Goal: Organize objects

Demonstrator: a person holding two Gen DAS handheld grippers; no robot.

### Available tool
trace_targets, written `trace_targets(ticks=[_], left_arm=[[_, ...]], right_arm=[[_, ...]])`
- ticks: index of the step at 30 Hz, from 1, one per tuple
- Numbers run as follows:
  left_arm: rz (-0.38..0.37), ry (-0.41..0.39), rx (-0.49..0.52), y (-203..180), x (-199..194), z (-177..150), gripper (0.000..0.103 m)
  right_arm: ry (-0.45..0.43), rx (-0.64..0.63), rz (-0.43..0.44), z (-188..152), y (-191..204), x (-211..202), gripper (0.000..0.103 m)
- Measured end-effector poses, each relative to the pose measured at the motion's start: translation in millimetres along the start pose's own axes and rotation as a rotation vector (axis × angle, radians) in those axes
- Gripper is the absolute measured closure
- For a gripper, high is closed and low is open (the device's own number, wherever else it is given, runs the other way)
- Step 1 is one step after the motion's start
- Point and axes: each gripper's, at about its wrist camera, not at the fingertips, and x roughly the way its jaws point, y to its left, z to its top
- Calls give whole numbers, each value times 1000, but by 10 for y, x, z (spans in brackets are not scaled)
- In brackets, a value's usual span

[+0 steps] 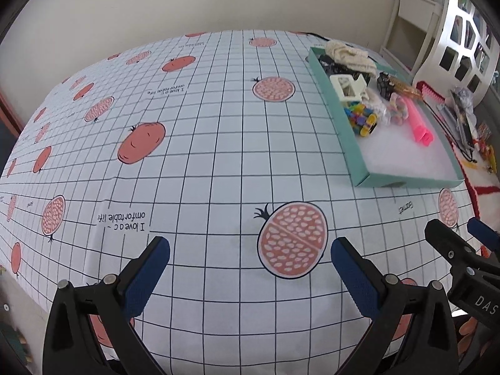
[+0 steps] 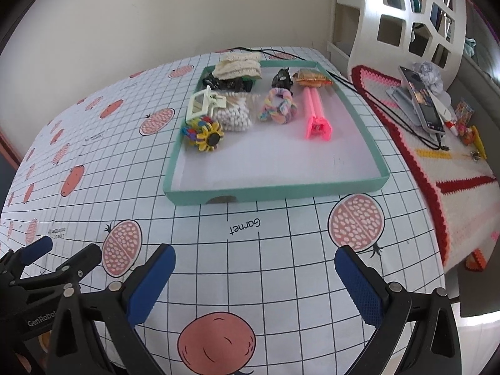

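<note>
A teal-walled box [image 2: 275, 190] [image 1: 340, 115] lies on the bed, holding small items at its far end: a pink clip [image 2: 316, 115] [image 1: 420, 125], a pastel scrunchie [image 2: 279, 106], a bag of white beads [image 2: 234, 115], a sunflower clip [image 2: 207, 136] [image 1: 364, 122], a white claw clip [image 2: 201, 103] [image 1: 348, 86], cream lace [image 2: 239, 64] [image 1: 350, 54] and dark items. My left gripper [image 1: 250, 254] hovers open over the sheet, left of the box. My right gripper [image 2: 254, 261] hovers open, short of the box's near wall. Both hold nothing.
A checked sheet with pomegranate prints [image 1: 187, 156] covers the bed. Right of the box lies a crocheted red-and-white blanket [image 2: 453, 181] with a phone [image 2: 422, 100], a black cable [image 2: 390, 109] and small trinkets [image 2: 468, 128]. A white lattice headboard [image 2: 415, 18] stands behind.
</note>
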Motion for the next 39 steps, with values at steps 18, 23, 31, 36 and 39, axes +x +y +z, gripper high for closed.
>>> trace_targets(ticks=[18,23,31,36,39], left_arm=[[16,58,-17,103,307,-62,0],[26,76,-8,114,395,-87,0],[10,62,-15,140,416,-88,0],[6,45,-8,135,421,-84,0],[4,40,-4,140,424,-84,0]], right_arm=[[85,-15,-39,-129,-2,371,0],[93,-18,-53,-155,-24,417,0],[94,-14,-67,-173,-59,458,0],[86,-15,-65,-168,-54,471,0],[83,-16,-63,-159,-58,481,0]])
